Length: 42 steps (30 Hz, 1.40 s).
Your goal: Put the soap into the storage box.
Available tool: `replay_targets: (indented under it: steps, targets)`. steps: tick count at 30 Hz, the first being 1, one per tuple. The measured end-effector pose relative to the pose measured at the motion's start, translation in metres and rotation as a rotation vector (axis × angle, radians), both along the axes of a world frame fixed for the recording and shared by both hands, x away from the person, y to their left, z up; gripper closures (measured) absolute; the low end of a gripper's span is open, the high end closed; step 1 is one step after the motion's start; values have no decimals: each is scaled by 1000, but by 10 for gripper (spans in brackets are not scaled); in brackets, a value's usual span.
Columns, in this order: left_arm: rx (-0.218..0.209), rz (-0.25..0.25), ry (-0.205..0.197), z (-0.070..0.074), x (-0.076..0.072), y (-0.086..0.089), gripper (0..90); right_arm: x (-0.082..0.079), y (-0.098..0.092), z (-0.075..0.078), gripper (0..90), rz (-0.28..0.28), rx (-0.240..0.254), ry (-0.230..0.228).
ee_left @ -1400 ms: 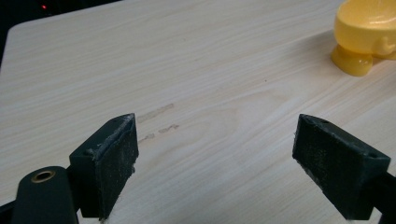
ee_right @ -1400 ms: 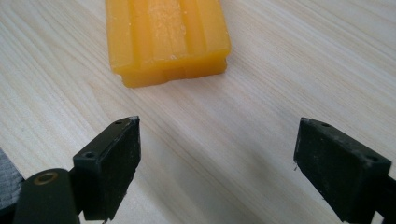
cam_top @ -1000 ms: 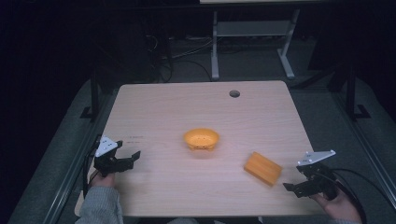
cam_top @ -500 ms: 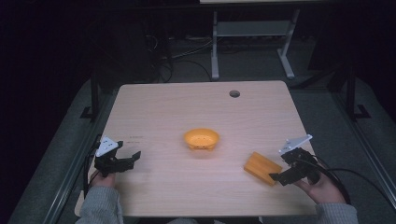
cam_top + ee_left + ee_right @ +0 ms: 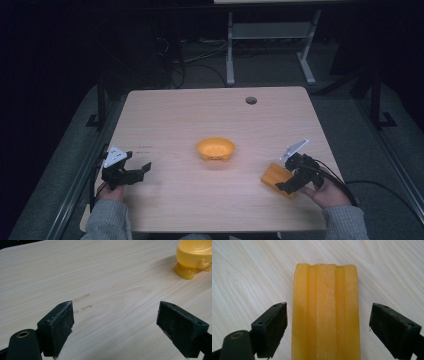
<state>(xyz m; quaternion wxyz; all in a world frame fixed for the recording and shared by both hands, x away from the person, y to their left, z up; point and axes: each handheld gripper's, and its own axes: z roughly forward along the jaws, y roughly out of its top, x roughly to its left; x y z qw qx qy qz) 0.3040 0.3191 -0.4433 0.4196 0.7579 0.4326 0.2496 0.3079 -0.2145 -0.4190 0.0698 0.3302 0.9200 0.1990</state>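
The right gripper (image 5: 327, 325) has its jaws wide apart, with the orange block (image 5: 325, 312) lying flat between them. The block sits nearer the left jaw, and neither jaw touches it. The left gripper (image 5: 116, 327) is wide too, with just bare table (image 5: 75, 272) between its jaws. A yellow bowl (image 5: 195, 257) stands ahead of its right jaw. The table is pale wood with fine lines. The room around it is dark, with grey carpet (image 5: 65, 170) on the floor.

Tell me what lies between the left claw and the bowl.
Nothing but bare table. The high view shows plain wood between the left claw and the yellow bowl; the left gripper view shows only faint tape marks there.
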Motion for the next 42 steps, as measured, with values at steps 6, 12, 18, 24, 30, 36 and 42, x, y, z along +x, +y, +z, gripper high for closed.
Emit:
replay_targets:
  steps: [6,12,18,24,30,36,42]
  targets:
    - [1,-1,4,0,0,0,138,6,7,-10,144,13,-44,24]
    - [-4,-5,10,-1,0,-1,138,9,13,-17,150,28,-73,41]
    - [-5,-3,11,0,0,-1,138,13,18,-25,190,45,-105,59]
    - [-6,1,9,0,1,0,138,14,20,-25,206,64,-136,54]
    - [-8,5,7,0,1,0,138,15,23,-22,211,110,-138,69]
    - [-8,6,8,0,1,0,138,23,29,-3,211,140,-99,36]
    - [-1,2,20,0,1,1,138,37,42,20,211,184,-64,3]
